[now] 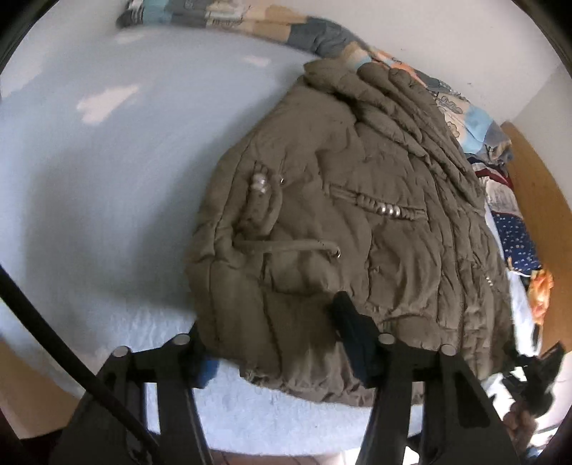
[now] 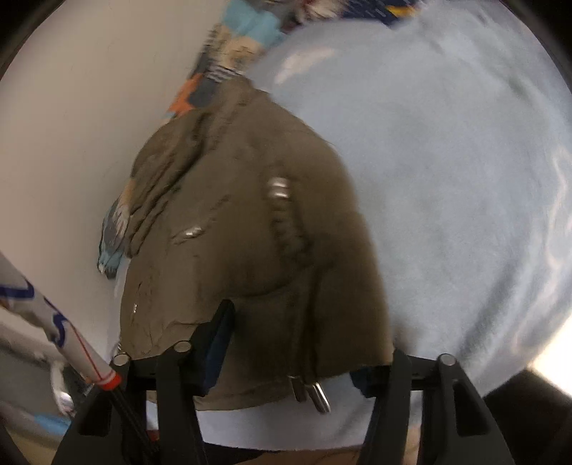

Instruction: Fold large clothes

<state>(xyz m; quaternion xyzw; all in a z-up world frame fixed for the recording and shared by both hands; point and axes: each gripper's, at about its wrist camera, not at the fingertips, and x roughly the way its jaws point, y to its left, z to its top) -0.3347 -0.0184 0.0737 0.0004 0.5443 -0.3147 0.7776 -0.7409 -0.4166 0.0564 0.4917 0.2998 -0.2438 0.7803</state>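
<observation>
Pale blue bedding (image 1: 107, 171) carries the olive padded jacket (image 1: 339, 214), folded at the frame's centre-right, with bare sheet wide at upper left. Left gripper (image 1: 271, 343) straddles its near hem; right gripper (image 2: 307, 343) likewise; whether either one pinches the cloth I cannot tell. Patterned quilt (image 1: 250, 18) lines the far wall.

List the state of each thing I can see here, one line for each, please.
Olive-brown padded jacket: lying crumpled on the bed, near edge between both claws.
Metal zipper pulls: hanging at the jacket's near edge.
Pale blue bed sheet: spread flat, mostly bare.
Patterned multicolour blanket: bunched along the wall.
Left claw: straddling the jacket's edge, grip unclear.
Right claw: straddling the jacket's edge, grip unclear.
</observation>
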